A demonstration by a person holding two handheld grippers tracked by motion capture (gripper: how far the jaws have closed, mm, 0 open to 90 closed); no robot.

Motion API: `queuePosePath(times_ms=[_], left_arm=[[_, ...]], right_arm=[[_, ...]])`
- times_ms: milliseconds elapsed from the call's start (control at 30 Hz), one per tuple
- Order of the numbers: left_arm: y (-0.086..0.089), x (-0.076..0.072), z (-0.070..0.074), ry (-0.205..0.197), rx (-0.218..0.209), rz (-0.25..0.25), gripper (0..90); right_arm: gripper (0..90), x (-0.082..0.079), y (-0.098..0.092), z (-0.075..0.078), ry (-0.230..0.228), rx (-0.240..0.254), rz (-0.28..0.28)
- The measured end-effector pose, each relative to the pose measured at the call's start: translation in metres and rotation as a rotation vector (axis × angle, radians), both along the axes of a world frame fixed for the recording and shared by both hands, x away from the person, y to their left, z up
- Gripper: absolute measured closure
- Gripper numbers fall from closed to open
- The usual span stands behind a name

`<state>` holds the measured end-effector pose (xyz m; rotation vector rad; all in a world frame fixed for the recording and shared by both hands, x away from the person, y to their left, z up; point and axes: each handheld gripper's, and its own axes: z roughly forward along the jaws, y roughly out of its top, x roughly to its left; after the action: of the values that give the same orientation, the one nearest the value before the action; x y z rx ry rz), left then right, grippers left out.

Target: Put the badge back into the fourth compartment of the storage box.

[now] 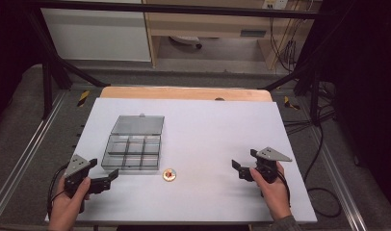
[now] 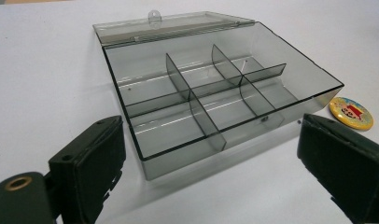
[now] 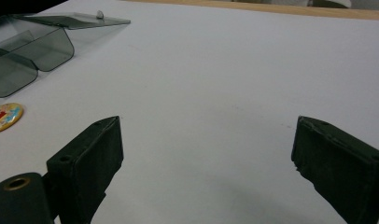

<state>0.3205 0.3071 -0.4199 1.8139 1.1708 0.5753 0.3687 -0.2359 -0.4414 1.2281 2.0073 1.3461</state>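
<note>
A clear smoky-grey compartment box (image 1: 132, 152) lies on the white table (image 1: 208, 130) left of centre. Its lid (image 1: 138, 125) is folded open toward the far side, and its several compartments (image 2: 211, 93) hold nothing. A small round yellow badge with a red design (image 1: 169, 174) lies flat just off the box's near right corner. My left gripper (image 1: 104, 169) is open, close to the box's near left corner and pointing at it. My right gripper (image 1: 245, 160) is open over bare table at the right, with nothing between its jaws. The badge (image 3: 3, 116) and the box (image 3: 24, 51) sit far to its left.
A wooden strip (image 1: 184, 93) runs along the table's far edge. Black frame posts (image 1: 46, 82) and cables (image 1: 323, 144) flank the table. Bare table surface spreads between the box and the right gripper.
</note>
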Motion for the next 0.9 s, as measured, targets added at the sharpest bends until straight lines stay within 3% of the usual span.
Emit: queuePosePath(times_ms=[167, 633, 900], left_arm=[[0.000, 0.000, 0.000, 0.000, 0.002, 0.004, 8.1], [-0.001, 0.000, 0.000, 0.001, 0.008, -0.003, 8.0], [-0.001, 0.000, 0.000, 0.001, 0.007, -0.002, 8.0]], right_arm=[[5.7, -0.001, 0.006, 0.001, 0.030, -0.017, 0.030], [3.6, -0.005, 0.019, 0.001, 0.048, -0.029, 0.069], [3.2, -0.009, 0.031, -0.001, 0.080, -0.001, 0.109]])
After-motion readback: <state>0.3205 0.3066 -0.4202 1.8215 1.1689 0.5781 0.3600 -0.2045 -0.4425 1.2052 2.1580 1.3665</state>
